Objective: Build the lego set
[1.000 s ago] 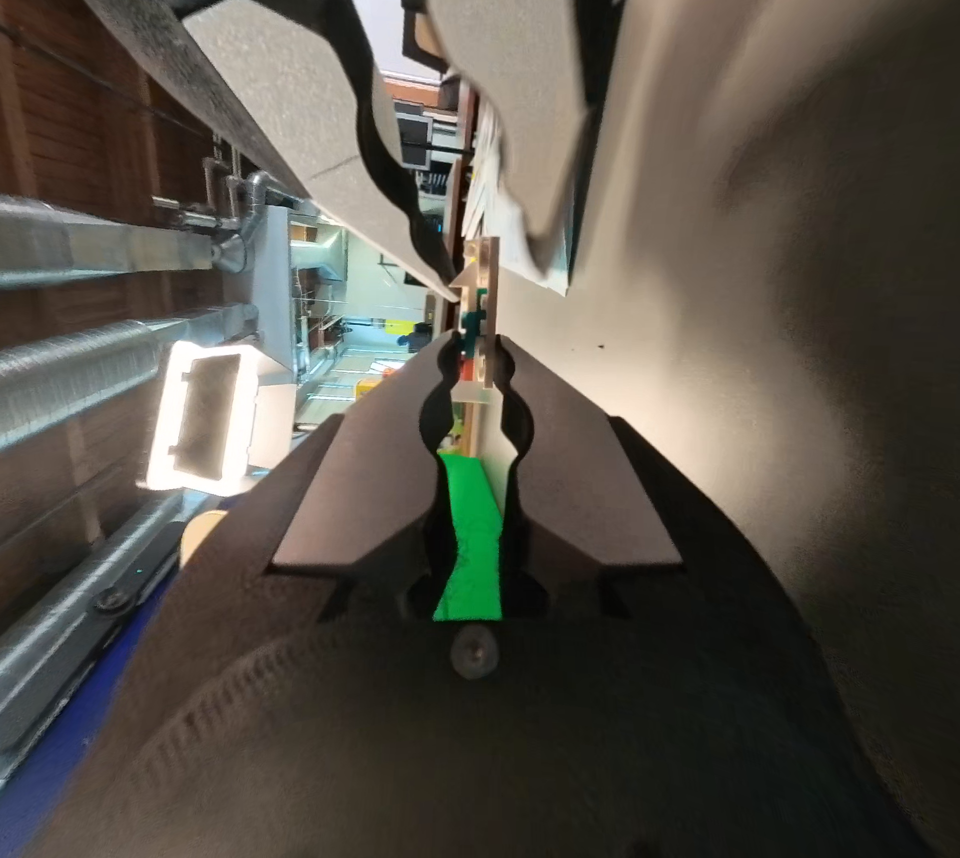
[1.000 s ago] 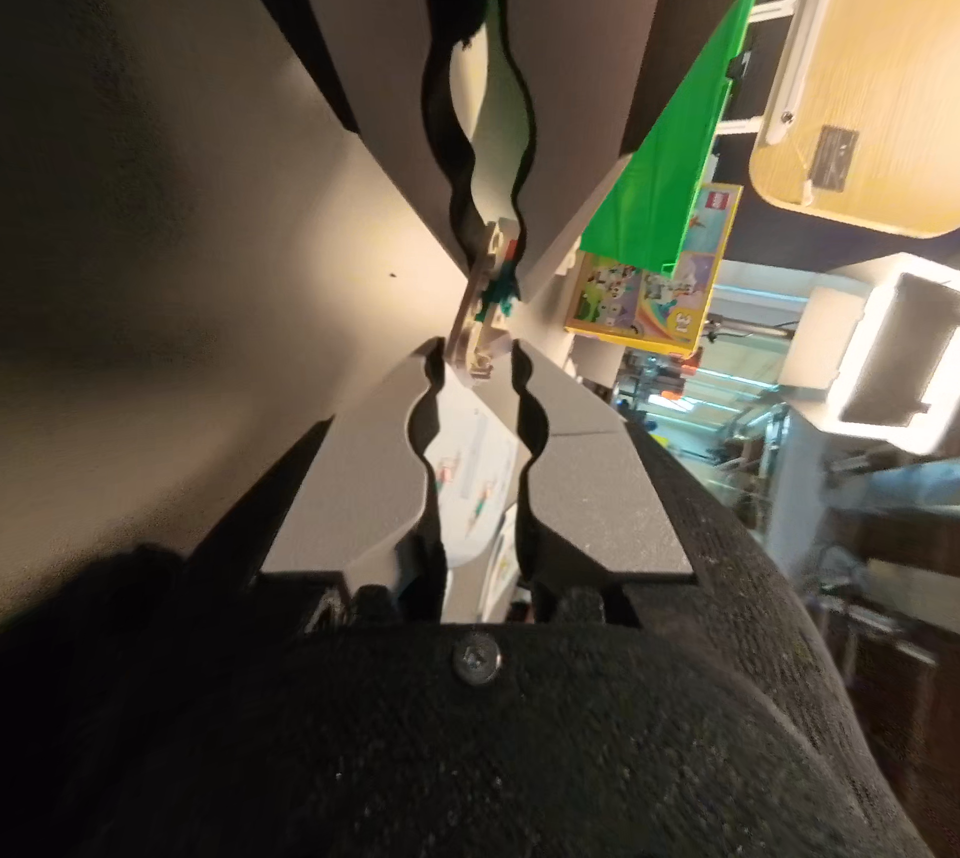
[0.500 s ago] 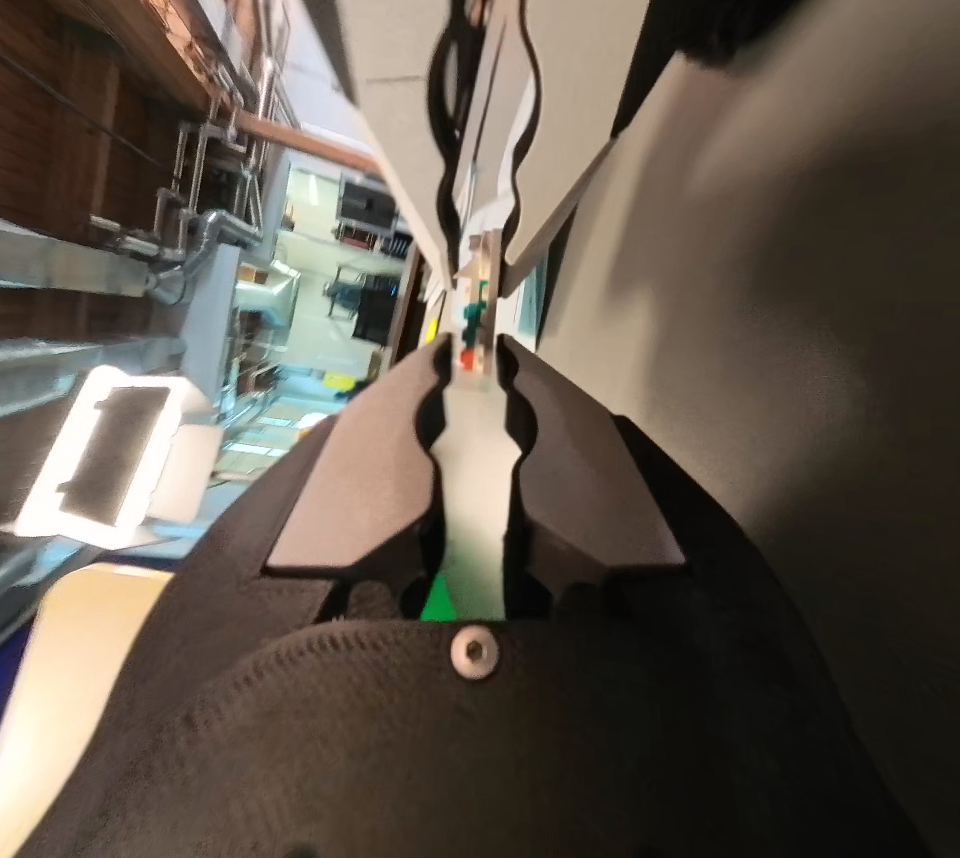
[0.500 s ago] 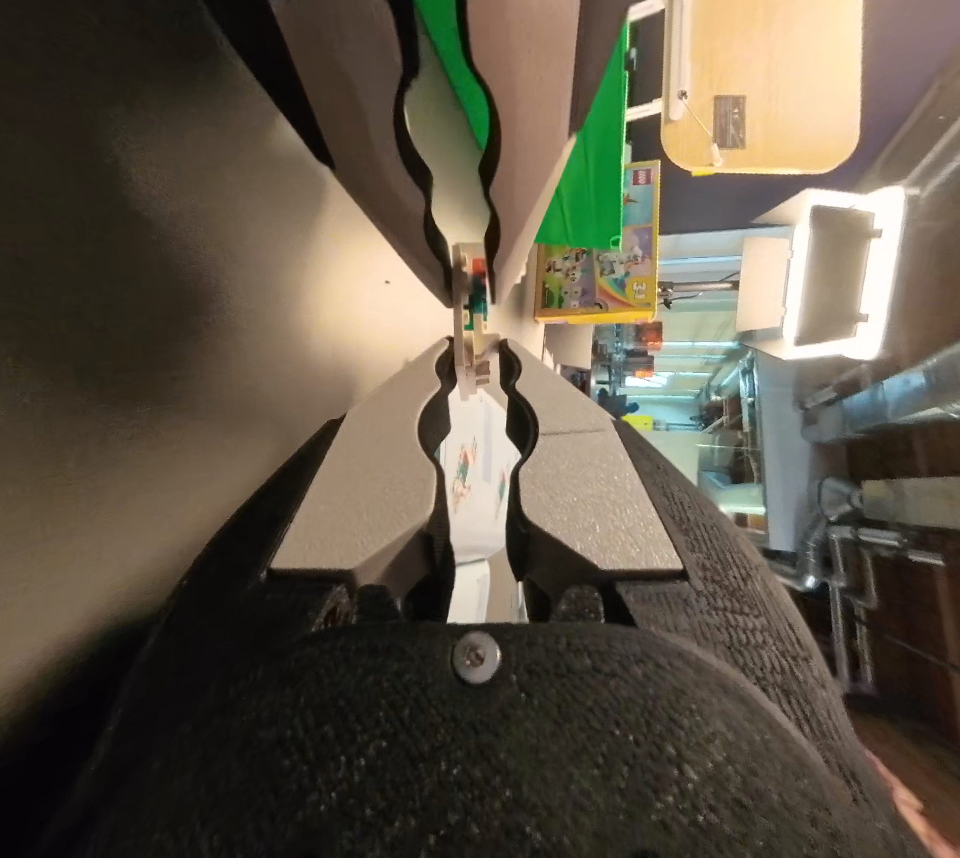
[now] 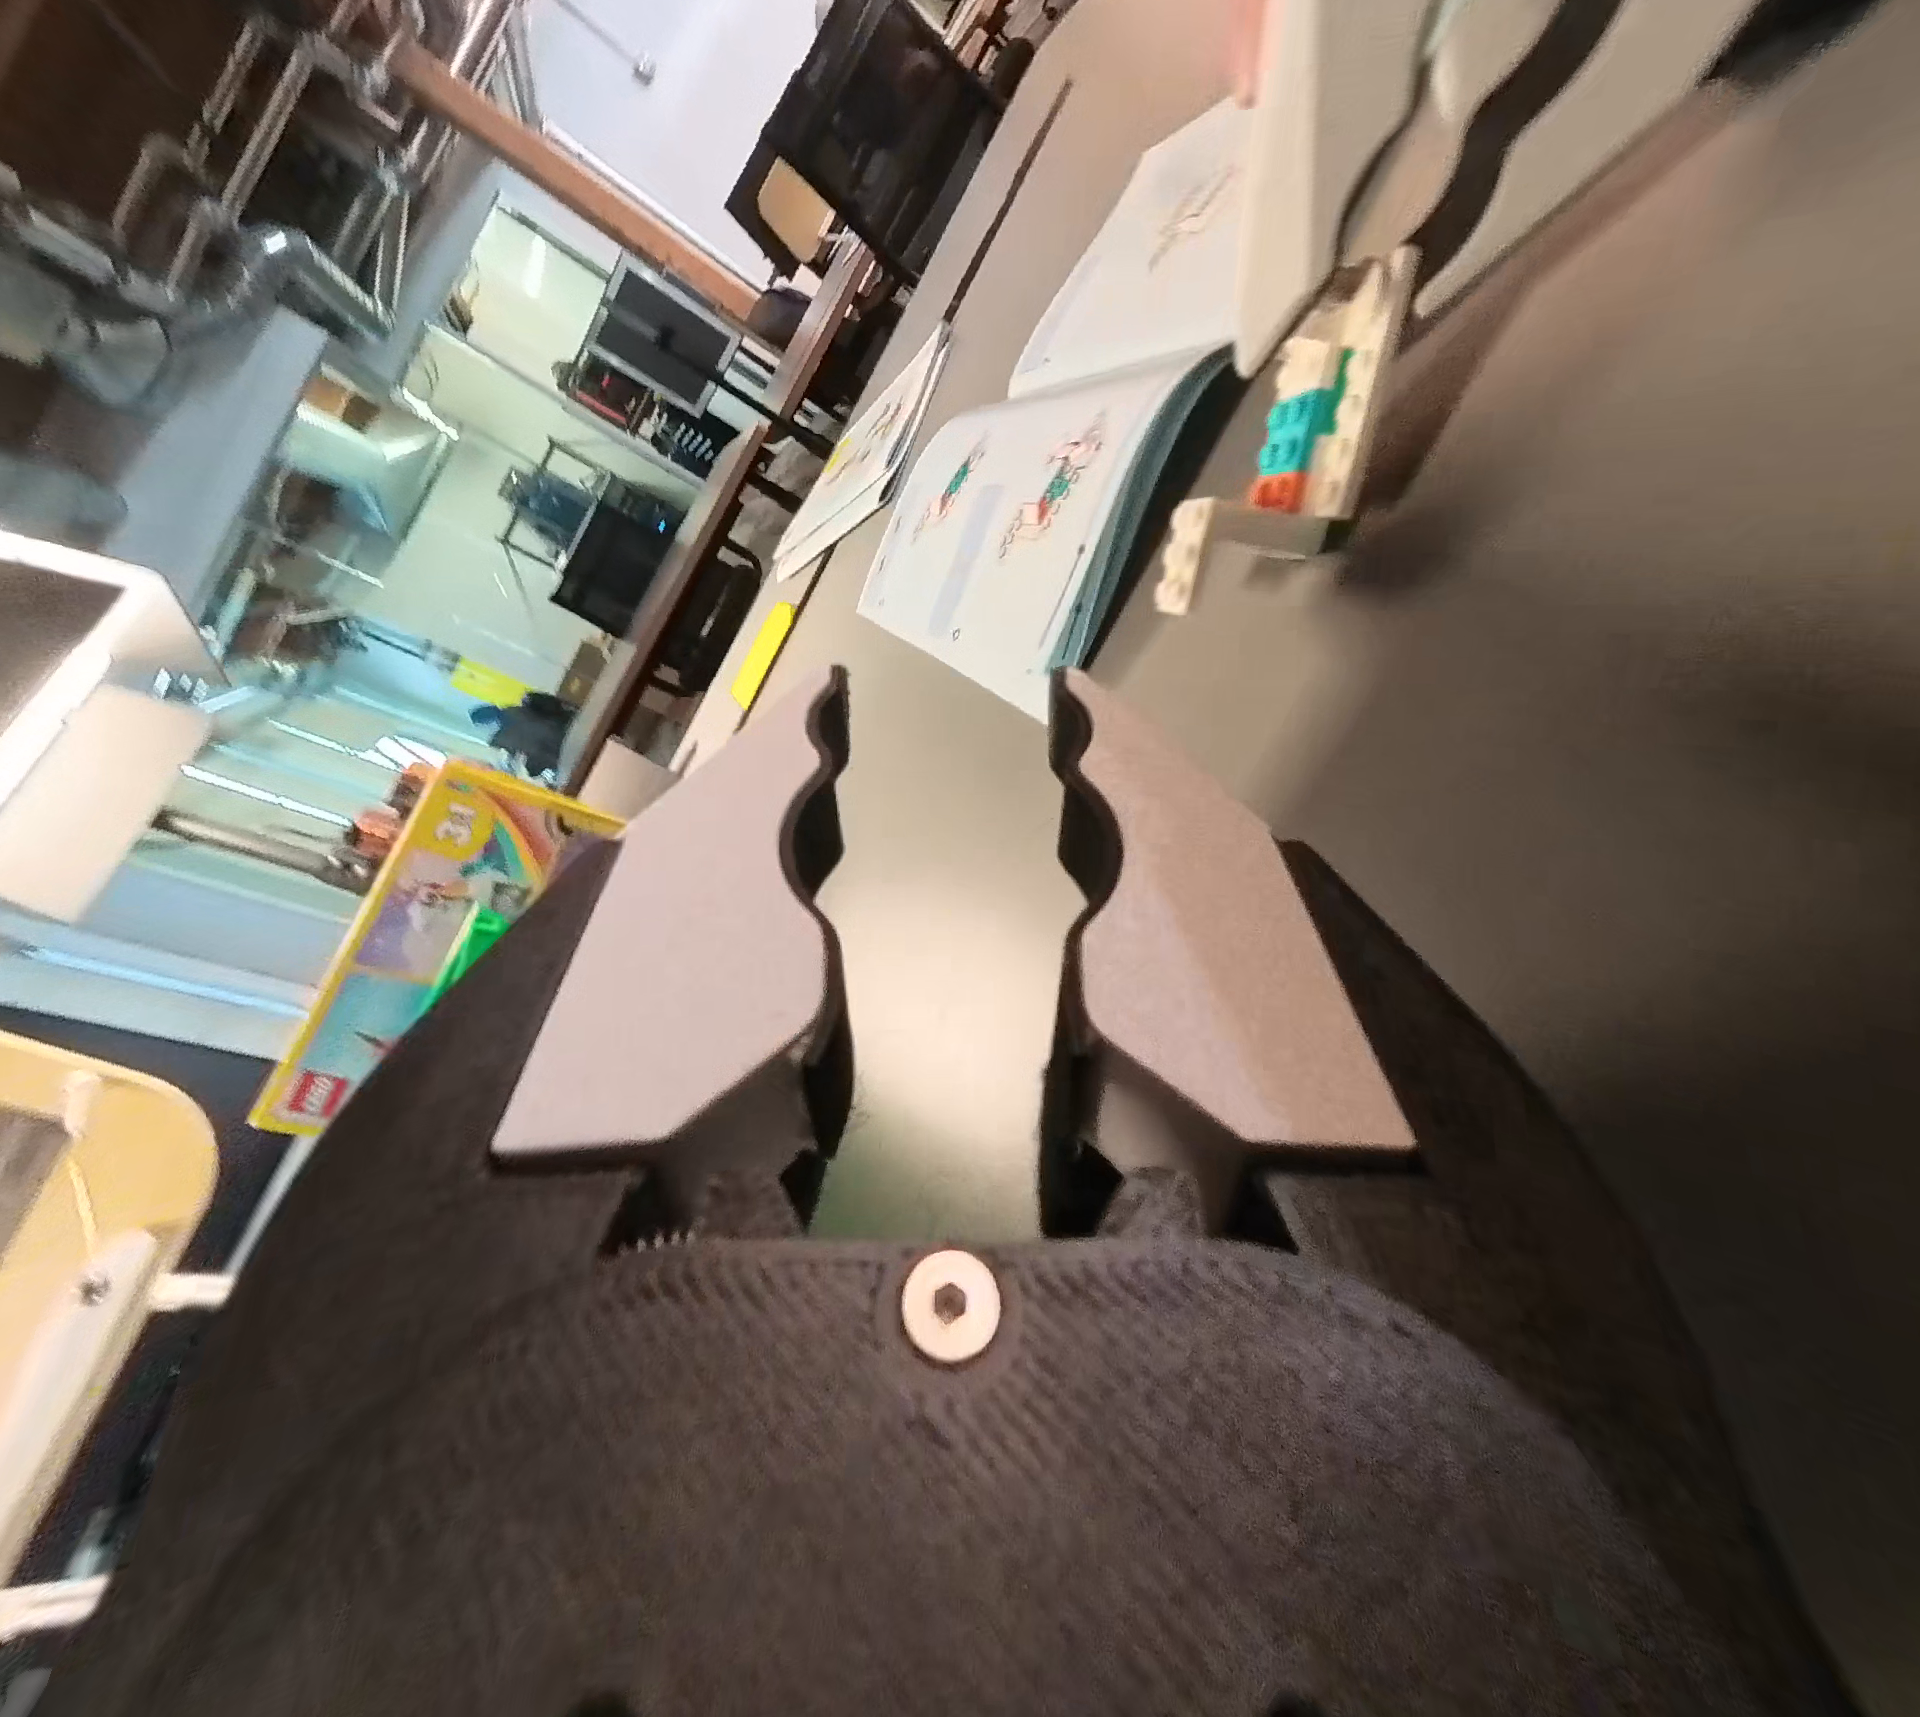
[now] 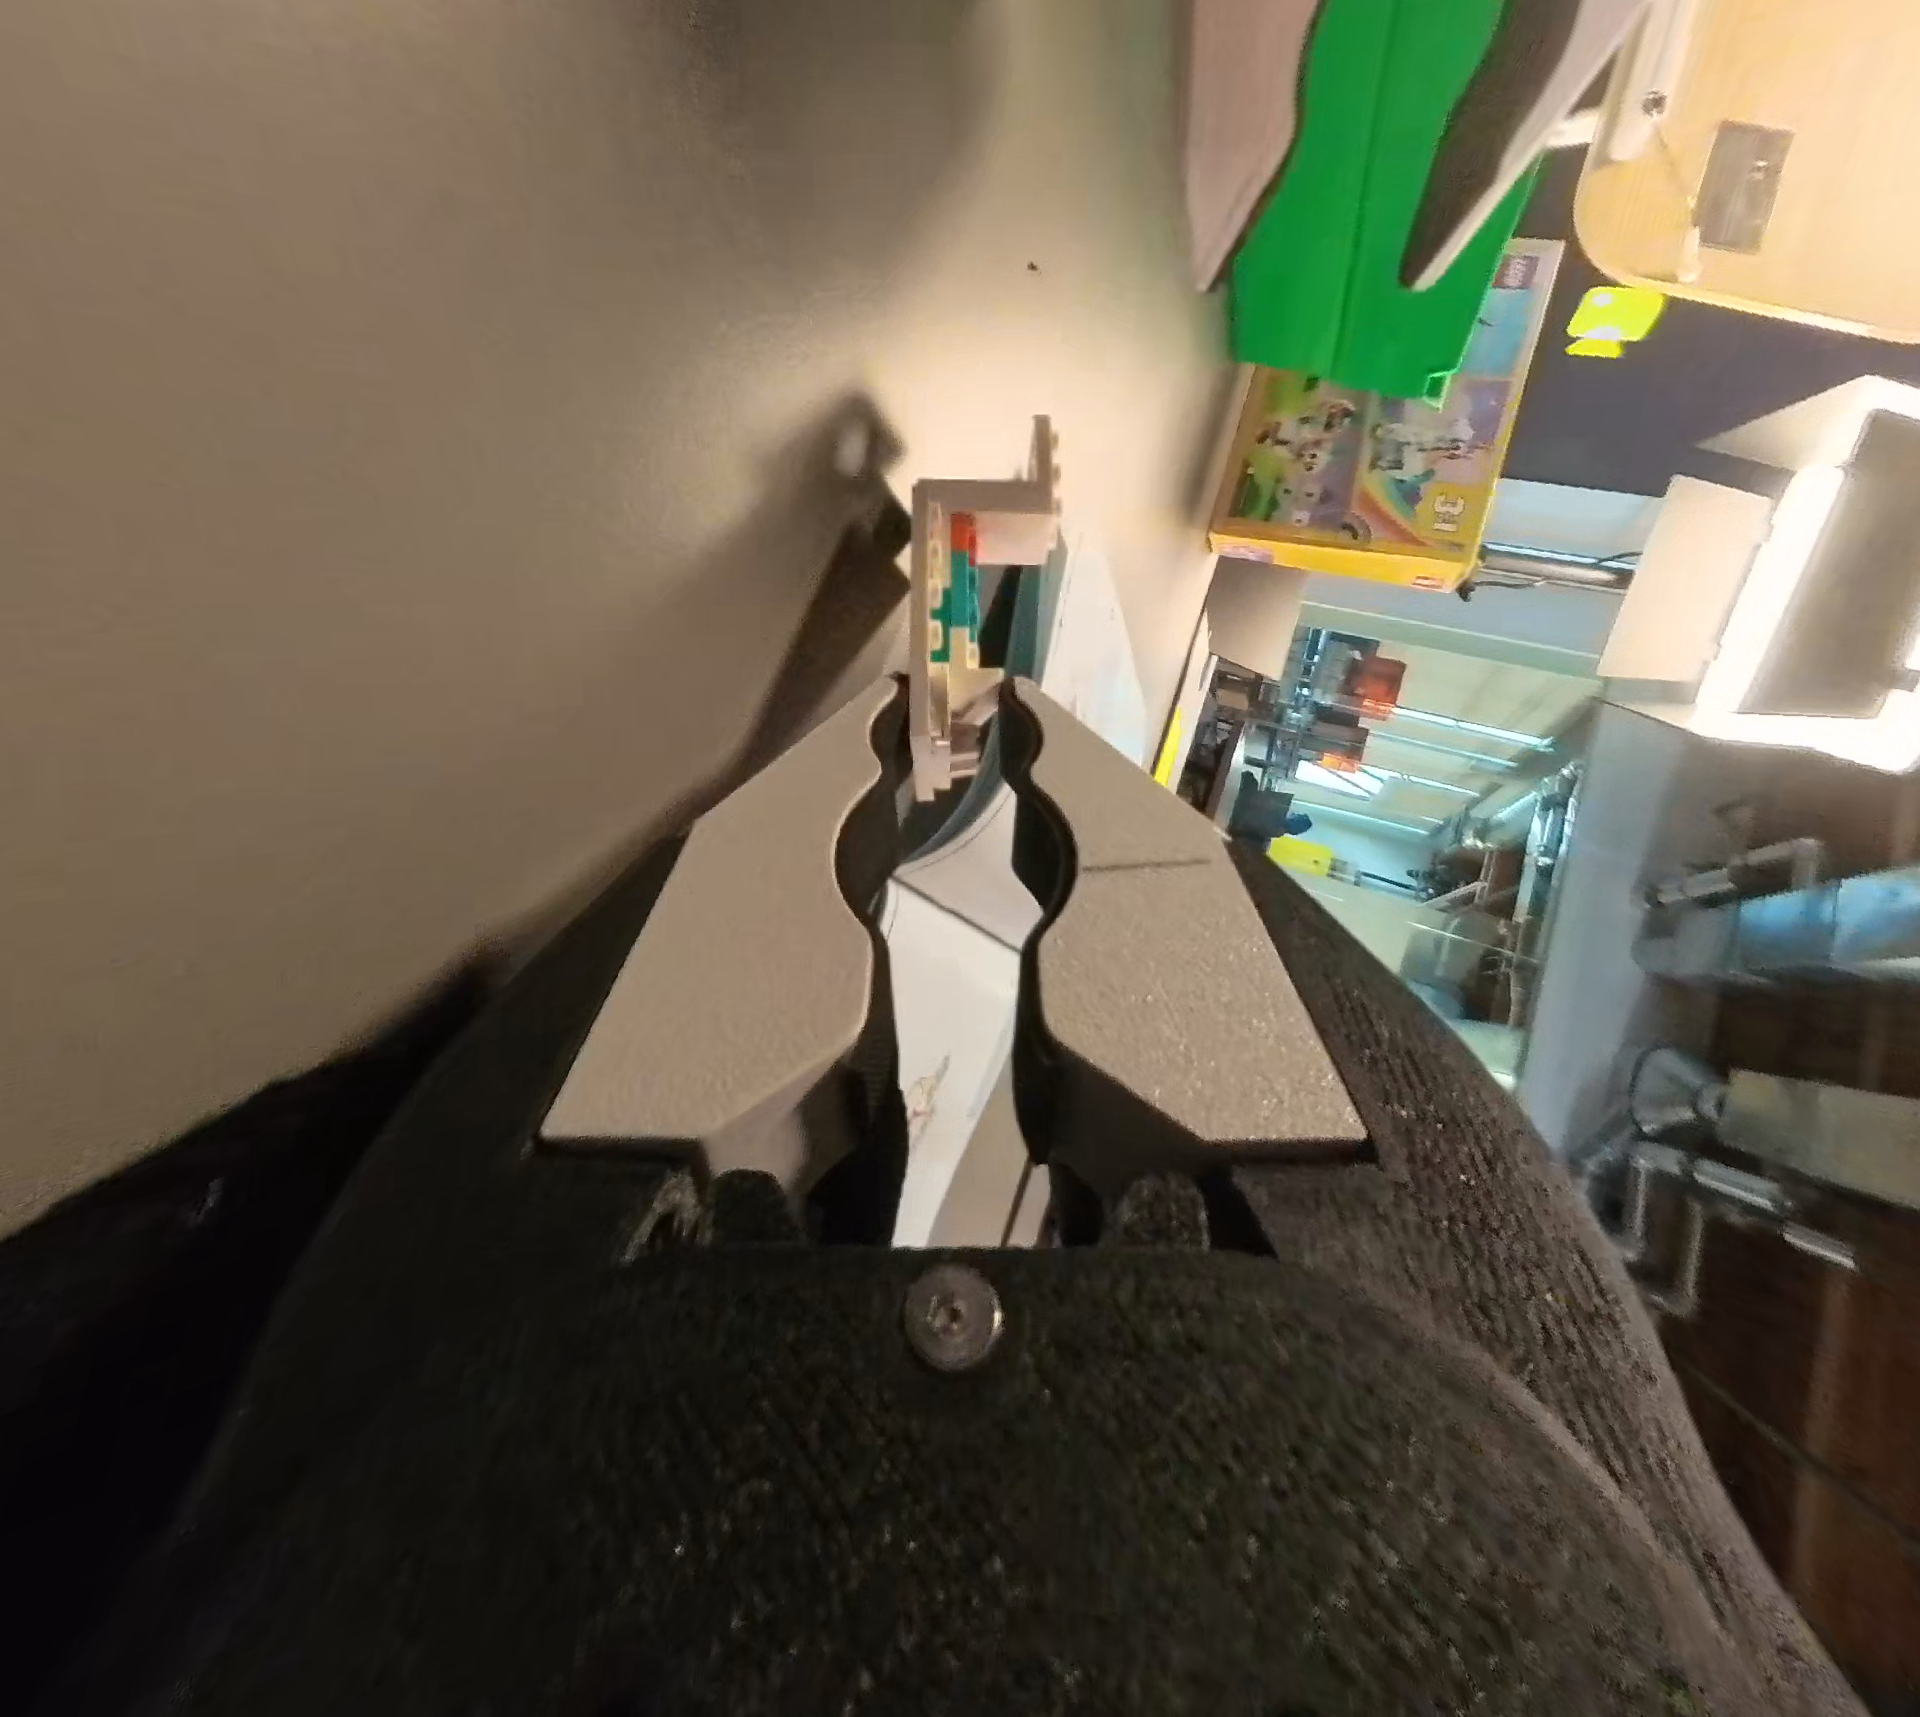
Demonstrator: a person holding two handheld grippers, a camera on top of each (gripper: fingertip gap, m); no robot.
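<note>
The lego model (image 6: 951, 628), a flat white plate carrying teal and red bricks, is standing on edge, its long axis pointing away from the right gripper (image 6: 951, 701) that is pinching its near end. The left gripper (image 5: 945, 701) is hanging spread and empty above the grey table (image 5: 1558, 732), beside the open instruction booklet (image 5: 997, 514).

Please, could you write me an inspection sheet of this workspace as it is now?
Surface: plain grey tabletop.
Job's things: small white lego assembly with teal and red bricks; open white instruction booklet; yellow cardboard lego box.
Clutter: bright green plastic panel; second thin paper booklet.
Grippers: right gripper shut on the lego assembly; left gripper open, empty.
Cables: nothing seen.
Surroundings: workshop with silver metal ducts, blurred.
</note>
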